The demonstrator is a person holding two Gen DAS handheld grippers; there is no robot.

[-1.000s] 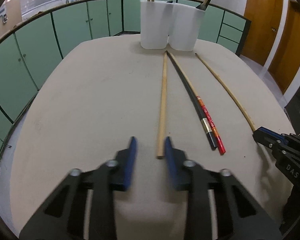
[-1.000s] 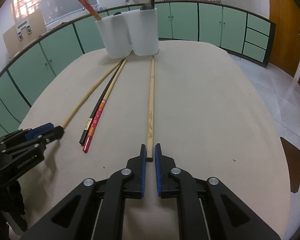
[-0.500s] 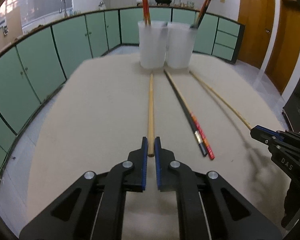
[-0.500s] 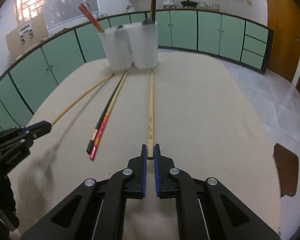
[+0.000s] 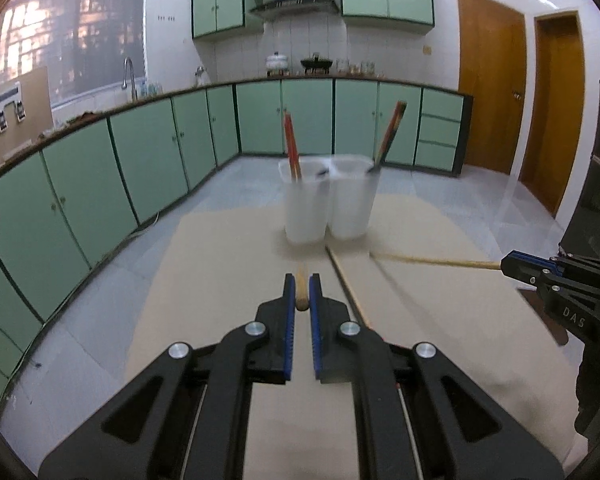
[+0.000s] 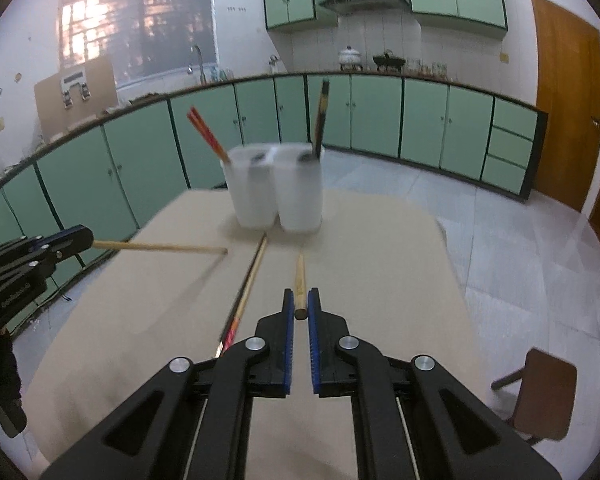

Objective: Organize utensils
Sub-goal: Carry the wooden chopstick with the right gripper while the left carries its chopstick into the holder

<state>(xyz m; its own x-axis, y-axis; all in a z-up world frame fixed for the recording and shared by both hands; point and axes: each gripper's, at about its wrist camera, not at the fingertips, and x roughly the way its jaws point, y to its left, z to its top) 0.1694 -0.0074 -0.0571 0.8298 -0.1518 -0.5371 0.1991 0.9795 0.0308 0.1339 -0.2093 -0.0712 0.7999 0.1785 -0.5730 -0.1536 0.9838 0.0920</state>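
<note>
Left wrist view. Left tongs (image 5: 301,294) are clamped on the butt end of a pale wooden chopstick (image 5: 301,280), which points toward 12 o'clock at the two white cups (image 5: 327,200). The end grip keeps the full length free ahead of the tongs, probably so the tip can be lowered into a cup. The left cup holds red chopsticks (image 5: 291,142), the right one dark chopsticks (image 5: 390,132); the sorting appears to go by type. At 3 o'clock the right tongs (image 5: 508,266) hold a second pale chopstick (image 5: 436,261), with its far tip near the desk (image 5: 228,264). A dark and red pair (image 5: 346,284) lies on the desk just right of the left tongs, running toward the cups.

Right wrist view. Right tongs (image 6: 300,304) are closed on the butt of their pale chopstick (image 6: 299,280), aimed at 12 o'clock toward the cups (image 6: 276,192). At 9 o'clock the left tongs (image 6: 86,240) carry the other stick (image 6: 160,247) nearly level. The dark and red pair (image 6: 248,284) rests at 11 o'clock, not yet collected. Judged step: carrying the matched pale pair to a cup.
</note>
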